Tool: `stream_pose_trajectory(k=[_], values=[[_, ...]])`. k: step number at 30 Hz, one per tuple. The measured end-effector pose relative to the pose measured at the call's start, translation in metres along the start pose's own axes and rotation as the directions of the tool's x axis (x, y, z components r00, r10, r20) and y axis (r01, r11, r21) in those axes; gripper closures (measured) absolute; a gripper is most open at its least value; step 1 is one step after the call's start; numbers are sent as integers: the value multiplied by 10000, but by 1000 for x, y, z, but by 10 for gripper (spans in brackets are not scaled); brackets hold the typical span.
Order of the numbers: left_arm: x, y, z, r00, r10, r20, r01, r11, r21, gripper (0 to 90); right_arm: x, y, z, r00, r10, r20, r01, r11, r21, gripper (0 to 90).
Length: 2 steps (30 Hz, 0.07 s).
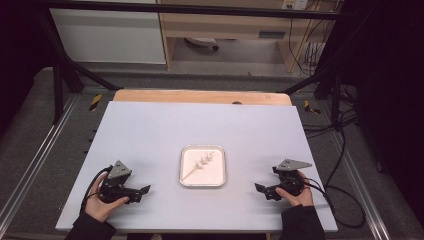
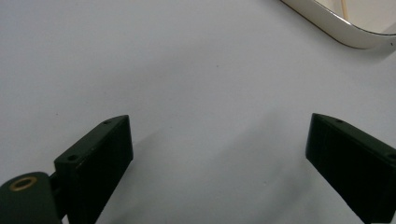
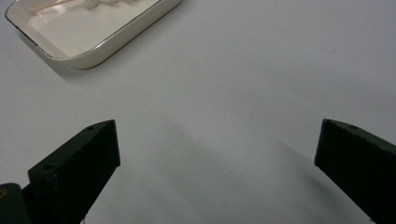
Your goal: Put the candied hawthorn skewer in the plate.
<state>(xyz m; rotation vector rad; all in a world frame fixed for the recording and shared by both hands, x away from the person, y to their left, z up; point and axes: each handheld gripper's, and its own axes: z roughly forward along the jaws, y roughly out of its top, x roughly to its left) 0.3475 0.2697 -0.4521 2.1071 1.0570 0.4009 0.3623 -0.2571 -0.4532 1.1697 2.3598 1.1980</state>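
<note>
A small white tray (image 1: 186,176) with rounded corners sits mid-table; a wooden skewer with pale white pieces (image 1: 202,163) lies in it diagonally. My left gripper (image 1: 141,192) rests low at the table's front left, held by a hand, jaws wide apart over bare table, open and empty. My right gripper (image 1: 261,190) rests at the front right, also open and empty. In the left gripper view (image 2: 219,154) the tray's rim (image 2: 336,28) shows at top right. In the right gripper view (image 3: 217,158) the tray (image 3: 116,39) and skewer (image 3: 51,5) lie at top left.
The white table top (image 1: 150,130) has a wooden strip (image 1: 200,96) along its far edge. Black frame bars (image 1: 65,65) stand at both far corners, and cables (image 1: 340,165) trail off the right side.
</note>
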Motion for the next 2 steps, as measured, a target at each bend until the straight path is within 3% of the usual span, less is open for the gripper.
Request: stream_pose_trajectory(k=[2], values=[[0,0,0,10000,7,34,-7,10000,-20,74,0,0,0,10000,3,3,-3,10000,36,6]])
